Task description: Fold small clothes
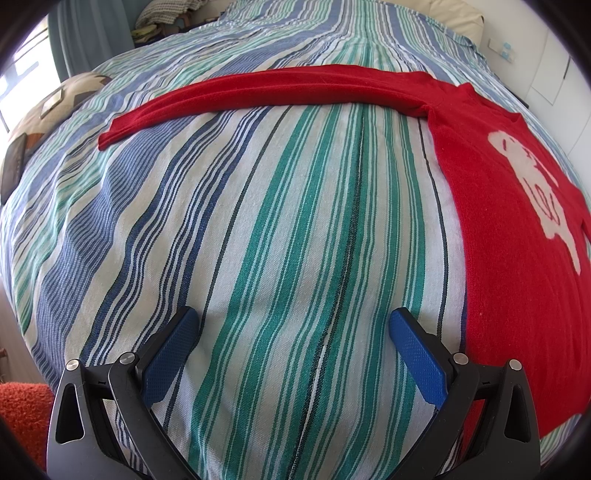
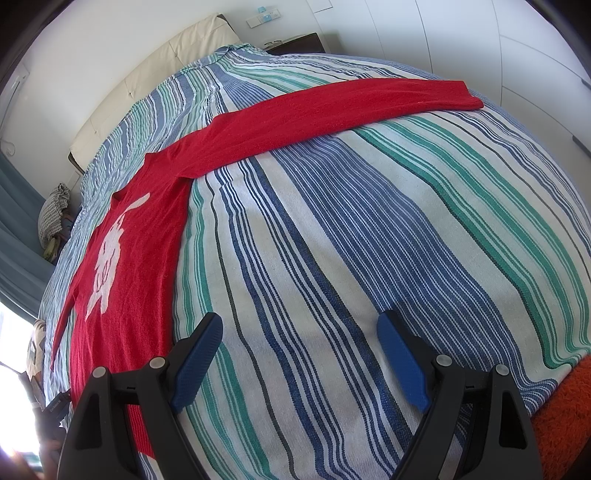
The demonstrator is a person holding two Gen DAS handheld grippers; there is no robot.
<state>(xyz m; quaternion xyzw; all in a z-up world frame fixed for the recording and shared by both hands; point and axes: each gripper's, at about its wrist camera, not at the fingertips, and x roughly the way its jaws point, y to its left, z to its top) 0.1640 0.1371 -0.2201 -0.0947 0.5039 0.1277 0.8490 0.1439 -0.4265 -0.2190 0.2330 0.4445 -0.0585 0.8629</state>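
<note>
Both my left gripper (image 1: pixel 293 325) and right gripper (image 2: pixel 300 330) hang wide apart, empty, over the striped bedspread (image 1: pixel 258 221), beside the flat red sweater (image 1: pixel 498 229).

The left wrist camera sits just behind its own black-armed, blue-padded left gripper (image 1: pixel 293 325), looking steeply down and forward over the blue, green and white striped bedspread (image 1: pixel 258 240), close to the cloth. The red knitted long-sleeved sweater with a pale motif (image 1: pixel 498 192) lies from 12 o'clock round to 4 o'clock of this view.

The right wrist camera sits likewise behind the right gripper (image 2: pixel 299 328), tilted steeply down, near the same bedspread (image 2: pixel 369 221). Here the sweater (image 2: pixel 147 236) runs from 1 o'clock round to 8 o'clock.

Both views share the sweater's body and the cream padded headboard (image 1: pixel 458 18) (image 2: pixel 155 74) at the far end.
</note>
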